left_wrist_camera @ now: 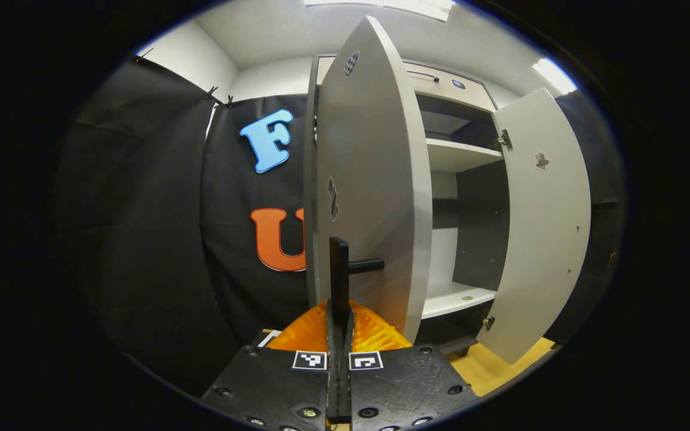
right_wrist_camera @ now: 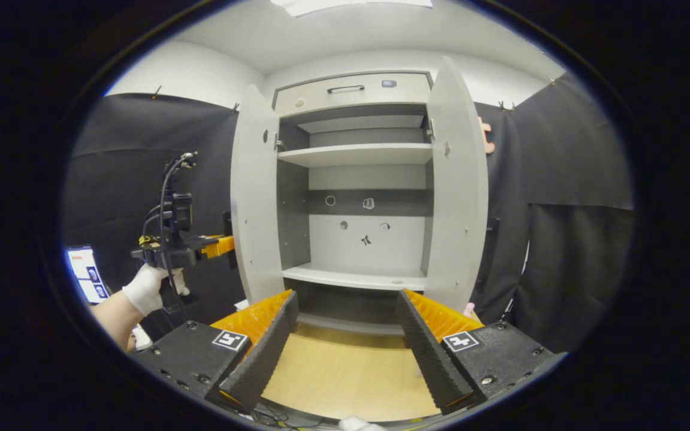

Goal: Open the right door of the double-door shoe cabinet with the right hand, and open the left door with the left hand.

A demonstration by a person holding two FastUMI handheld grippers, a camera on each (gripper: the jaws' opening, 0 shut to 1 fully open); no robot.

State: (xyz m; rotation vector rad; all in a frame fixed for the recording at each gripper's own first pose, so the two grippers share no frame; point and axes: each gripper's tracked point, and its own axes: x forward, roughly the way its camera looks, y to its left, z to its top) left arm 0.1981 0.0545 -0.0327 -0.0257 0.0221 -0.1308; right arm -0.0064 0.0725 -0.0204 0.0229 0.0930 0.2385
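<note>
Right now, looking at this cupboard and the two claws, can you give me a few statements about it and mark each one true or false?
1. Both cabinet doors stand open. True: the left door and the right door are swung out.
2. The shelves are packed with shoes. False: they are bare.
3. The left claw is shut on the left door's handle. True.
4. The right claw grips the right door. False: it is open, back from the cabinet, holding nothing.
5. The drawer above the doors is pulled out. False: it is closed.
</note>
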